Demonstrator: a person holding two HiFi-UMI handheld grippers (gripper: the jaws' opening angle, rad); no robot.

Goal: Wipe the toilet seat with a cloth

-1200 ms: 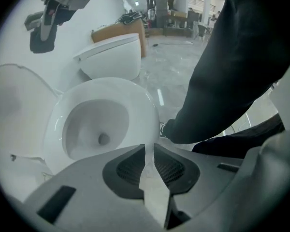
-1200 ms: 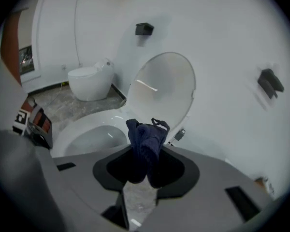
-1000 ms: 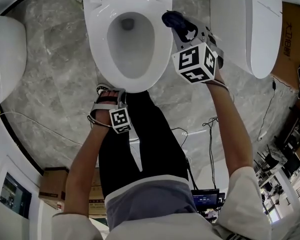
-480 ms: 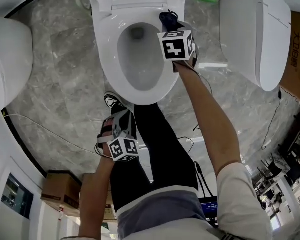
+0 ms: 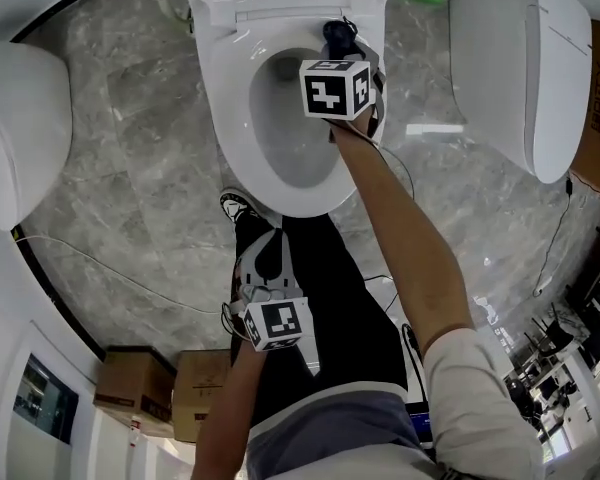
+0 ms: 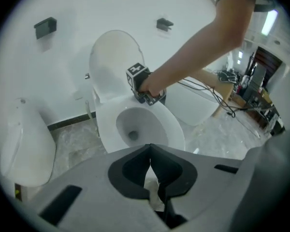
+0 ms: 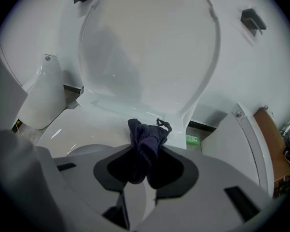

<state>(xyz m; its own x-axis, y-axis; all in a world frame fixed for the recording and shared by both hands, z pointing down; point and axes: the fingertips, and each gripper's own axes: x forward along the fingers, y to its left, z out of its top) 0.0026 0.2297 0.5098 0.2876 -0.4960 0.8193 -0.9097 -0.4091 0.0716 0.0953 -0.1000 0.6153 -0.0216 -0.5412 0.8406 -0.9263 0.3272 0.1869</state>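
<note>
Currently: right gripper [image 5: 348, 56] reaches forward over the toilet, jaws clamped on a dark blue cloth [image 5: 336, 34]. In the right gripper view the cloth [image 7: 146, 149] is bunched between the two pads and sticks out past the tips as a crumpled wad.

Cloth position: at the rear right of the toilet seat [image 5: 235, 118], just in front of the hinge line. The raised lid [image 7: 150, 47] fills the background of the right gripper view. Whether the cloth actually presses on the seat cannot be told from either view.

Left gripper [image 5: 260, 258] is held back near the person's body, well apart from the toilet, above a black trouser leg and a shoe [image 5: 242, 208]. Left gripper view: jaws together, tips meeting, nothing between them [image 6: 150, 161]. It points down towards the seat [image 6: 106, 124] and the open bowl.

Surroundings: grey marbled floor [image 5: 130, 168]; a second white toilet [image 5: 520, 68] to the right; a white fixture [image 5: 20, 128] to the left; cardboard boxes [image 5: 140, 393] on the floor behind the person
</note>
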